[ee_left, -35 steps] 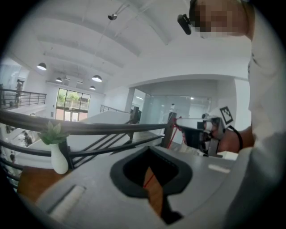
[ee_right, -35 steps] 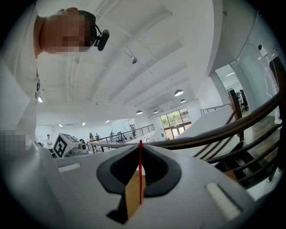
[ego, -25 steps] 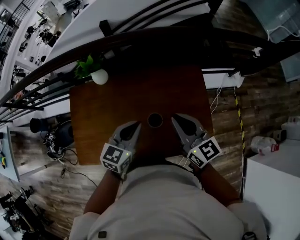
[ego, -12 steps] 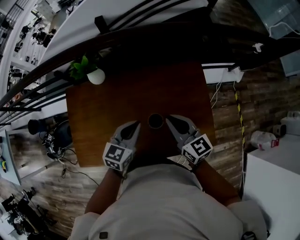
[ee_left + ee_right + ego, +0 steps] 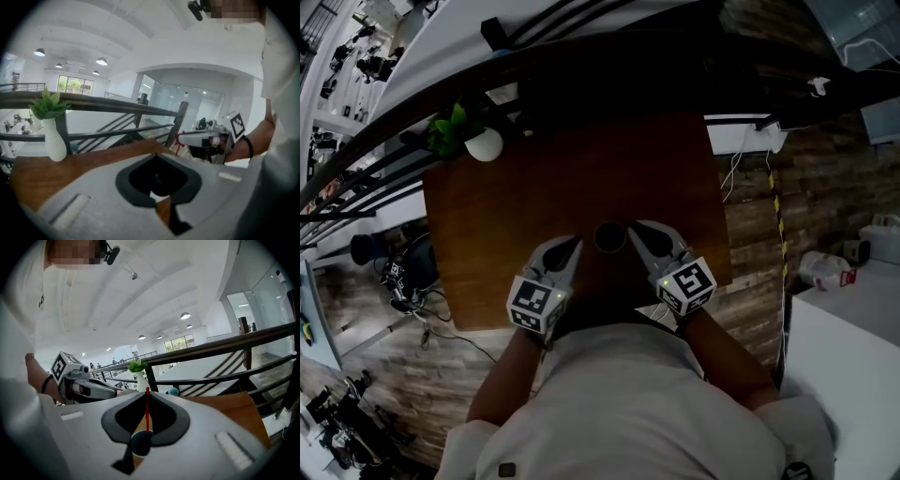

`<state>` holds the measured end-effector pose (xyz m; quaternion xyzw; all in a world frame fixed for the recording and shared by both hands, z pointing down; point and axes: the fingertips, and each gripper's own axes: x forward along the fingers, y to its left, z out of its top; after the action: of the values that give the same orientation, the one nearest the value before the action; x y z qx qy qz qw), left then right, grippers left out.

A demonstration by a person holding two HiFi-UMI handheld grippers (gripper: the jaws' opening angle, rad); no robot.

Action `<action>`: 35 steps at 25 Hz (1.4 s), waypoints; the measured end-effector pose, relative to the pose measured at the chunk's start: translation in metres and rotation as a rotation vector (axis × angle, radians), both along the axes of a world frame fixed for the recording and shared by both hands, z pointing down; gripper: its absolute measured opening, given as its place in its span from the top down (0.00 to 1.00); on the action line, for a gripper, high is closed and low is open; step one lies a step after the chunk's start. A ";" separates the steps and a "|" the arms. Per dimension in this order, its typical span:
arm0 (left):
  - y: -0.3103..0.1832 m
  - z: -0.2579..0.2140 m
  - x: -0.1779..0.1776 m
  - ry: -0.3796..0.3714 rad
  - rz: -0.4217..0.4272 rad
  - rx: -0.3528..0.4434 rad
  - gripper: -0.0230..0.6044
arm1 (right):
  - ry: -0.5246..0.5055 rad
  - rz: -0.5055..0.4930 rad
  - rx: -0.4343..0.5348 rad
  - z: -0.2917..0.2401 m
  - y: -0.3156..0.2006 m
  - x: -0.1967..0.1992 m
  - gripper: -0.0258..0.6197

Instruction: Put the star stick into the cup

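Fingers of right gripper pressed onto stick, thin and red, pinched upright at the tips. Stick visible in right gripper view only; star end not made out. Lower end of stick in line with dark mouth of cup, seen through the window between the fingers; whether already inside the cup, not clear.

Fingers of left gripper closed tip to tip, with nothing seen gripped between them. Right gripper in sight at the right of left gripper view, left gripper at the left of right gripper view, both level with each other.

Head view: cup standing upright on table, close to the near edge and about midway from left to right. Tip of left gripper just left of cup, tip of right gripper just right of it, both pointing toward the far side; contact with the cup rim not resolvable. Marker cube at the near end of each gripper, beside the wrist.

Plant in white vase on far left corner of table, well apart from cup. Dark railing running along far edge of table. Light shirt of person filling the near part of head view. Plank floor right of table; cables lying on floor at the left.
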<state>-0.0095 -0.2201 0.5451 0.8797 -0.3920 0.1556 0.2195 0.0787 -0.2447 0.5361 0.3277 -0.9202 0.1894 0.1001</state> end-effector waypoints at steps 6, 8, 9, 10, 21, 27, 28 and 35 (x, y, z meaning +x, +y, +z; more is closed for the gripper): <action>-0.001 0.020 0.003 -0.021 0.015 -0.031 0.96 | 0.044 -0.010 -0.030 0.026 -0.004 -0.006 0.92; -0.001 0.024 0.003 -0.025 0.023 -0.040 0.96 | 0.042 -0.005 -0.039 0.030 -0.006 -0.007 0.92; -0.002 0.026 0.003 -0.025 0.027 -0.045 0.96 | 0.039 -0.002 -0.044 0.033 -0.007 -0.007 0.92; -0.002 0.028 0.002 -0.025 0.029 -0.049 0.96 | 0.035 0.000 -0.051 0.035 -0.007 -0.009 0.92; -0.008 0.035 0.003 -0.029 0.057 -0.069 0.96 | 0.035 0.031 -0.098 0.054 -0.011 -0.005 0.90; -0.009 0.037 0.008 -0.023 0.065 -0.073 0.96 | 0.030 0.044 -0.100 0.054 -0.015 -0.002 0.85; -0.009 0.037 0.009 -0.023 0.064 -0.072 0.96 | 0.029 0.045 -0.100 0.055 -0.015 -0.001 0.84; -0.007 0.037 0.008 -0.027 0.053 -0.074 0.96 | 0.031 0.057 -0.105 0.054 -0.015 0.003 0.76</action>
<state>-0.0013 -0.2267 0.5819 0.8789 -0.3656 0.1876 0.2422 0.0814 -0.2600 0.5905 0.3508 -0.8976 0.2350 0.1261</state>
